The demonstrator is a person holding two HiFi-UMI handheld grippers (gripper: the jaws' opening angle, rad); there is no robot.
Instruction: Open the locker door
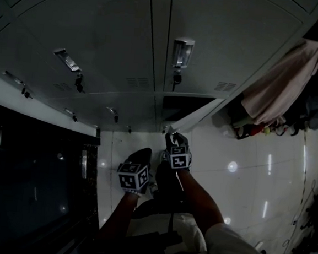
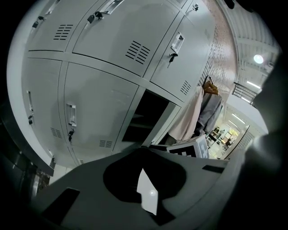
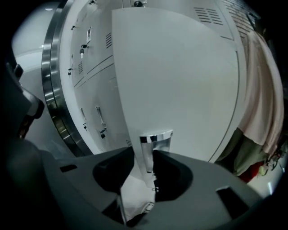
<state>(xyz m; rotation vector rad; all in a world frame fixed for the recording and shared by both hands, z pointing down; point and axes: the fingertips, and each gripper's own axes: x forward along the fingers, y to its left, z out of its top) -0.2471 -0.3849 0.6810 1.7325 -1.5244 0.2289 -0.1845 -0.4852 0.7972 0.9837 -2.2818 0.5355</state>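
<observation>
Where your forearms reach out below you in the head view, your left gripper [image 1: 140,159] hangs nearest, just beside and a little behind the right one. In the left gripper view its jaws are drawn together. The tips meet and only a thin wedge of glossy floor [image 2: 147,197] shows behind them, with nothing caught between.

Just ahead, your right gripper [image 1: 174,137] is at the free edge of the locker door [image 1: 196,117]. In the right gripper view the jaws are clamped on that edge, one on each face of the door [image 3: 180,81], right below its chrome handle [image 3: 156,138].

The door belongs to the lower row and stands swung out from the bank of lockers [image 1: 100,35]. The dark compartment [image 1: 186,105] behind it is exposed. From the left gripper view the same opening [image 2: 146,117] shows black beside the angled door [image 2: 165,126], with the right gripper's marker cube [image 2: 191,147] in front.

Farther off, the neighbouring doors sit flush and shut. Beyond the open door, a pale garment [image 1: 281,84] hangs against the end of the lockers above the shiny tiled floor [image 1: 244,159].
</observation>
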